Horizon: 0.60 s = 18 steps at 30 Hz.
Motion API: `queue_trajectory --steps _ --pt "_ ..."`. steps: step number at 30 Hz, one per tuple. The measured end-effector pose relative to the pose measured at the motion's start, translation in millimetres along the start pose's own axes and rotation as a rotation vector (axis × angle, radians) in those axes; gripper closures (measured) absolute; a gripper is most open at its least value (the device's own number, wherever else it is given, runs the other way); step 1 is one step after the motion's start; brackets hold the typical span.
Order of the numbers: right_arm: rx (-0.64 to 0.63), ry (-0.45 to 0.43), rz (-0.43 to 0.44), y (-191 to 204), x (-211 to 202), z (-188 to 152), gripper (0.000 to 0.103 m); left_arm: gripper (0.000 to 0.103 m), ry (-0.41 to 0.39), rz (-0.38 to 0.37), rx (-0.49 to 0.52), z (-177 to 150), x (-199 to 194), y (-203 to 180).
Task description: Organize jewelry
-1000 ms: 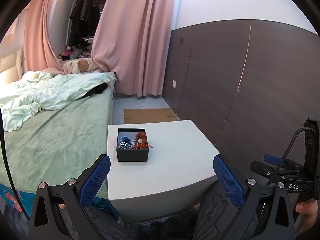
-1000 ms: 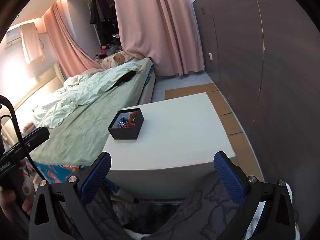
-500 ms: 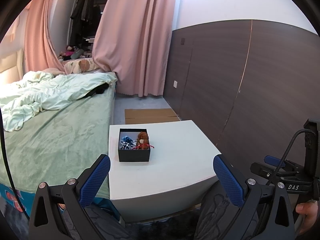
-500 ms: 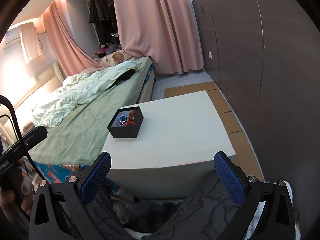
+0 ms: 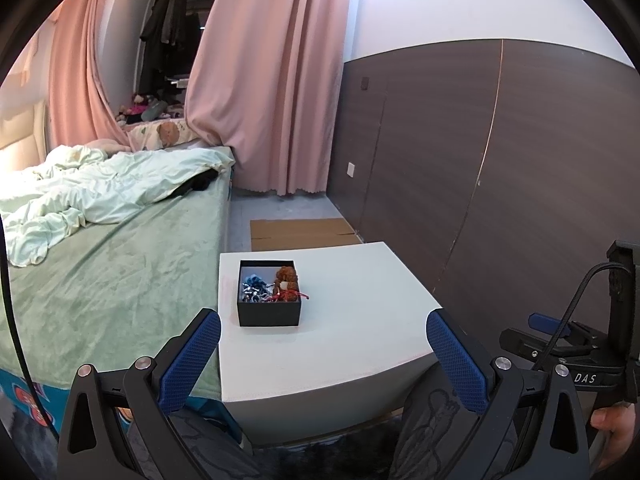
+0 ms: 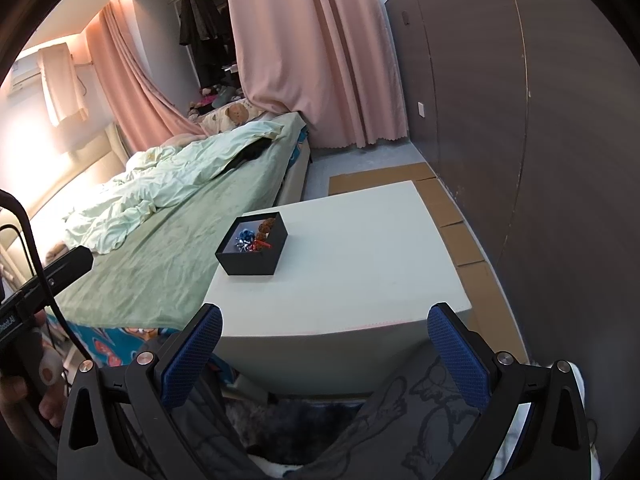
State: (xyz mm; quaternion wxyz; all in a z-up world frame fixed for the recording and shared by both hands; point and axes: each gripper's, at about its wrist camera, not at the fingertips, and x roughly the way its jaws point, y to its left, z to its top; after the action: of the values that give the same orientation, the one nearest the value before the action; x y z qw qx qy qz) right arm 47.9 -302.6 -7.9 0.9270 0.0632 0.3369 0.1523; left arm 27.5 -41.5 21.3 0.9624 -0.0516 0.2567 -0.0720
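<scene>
An open black box (image 5: 269, 312) stands on the left part of a white table (image 5: 360, 320). It holds tangled jewelry (image 5: 276, 286): blue and silver pieces on the left, brown beads and a red cord on the right. The box also shows in the right wrist view (image 6: 252, 254) with the jewelry (image 6: 254, 238) inside. My left gripper (image 5: 320, 344) is open and empty, well short of the table's near edge. My right gripper (image 6: 324, 340) is open and empty, likewise short of the table (image 6: 360, 272).
A bed (image 5: 100, 272) with a green cover and rumpled duvet runs along the table's left side. A dark panelled wall (image 5: 500, 160) stands on the right. Flat cardboard (image 5: 300, 232) lies on the floor beyond the table. Pink curtains (image 5: 272, 80) hang at the back.
Both views have shifted slightly; the table and box sit a little nearer and higher in frame. Both grippers stay open and empty.
</scene>
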Motion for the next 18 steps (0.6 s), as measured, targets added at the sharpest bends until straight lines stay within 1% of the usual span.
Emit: queue_trajectory --steps 18 --pt "0.003 0.014 0.005 -0.7 4.3 -6.1 0.0 0.0 -0.005 -0.007 0.04 -0.9 -5.1 -6.9"
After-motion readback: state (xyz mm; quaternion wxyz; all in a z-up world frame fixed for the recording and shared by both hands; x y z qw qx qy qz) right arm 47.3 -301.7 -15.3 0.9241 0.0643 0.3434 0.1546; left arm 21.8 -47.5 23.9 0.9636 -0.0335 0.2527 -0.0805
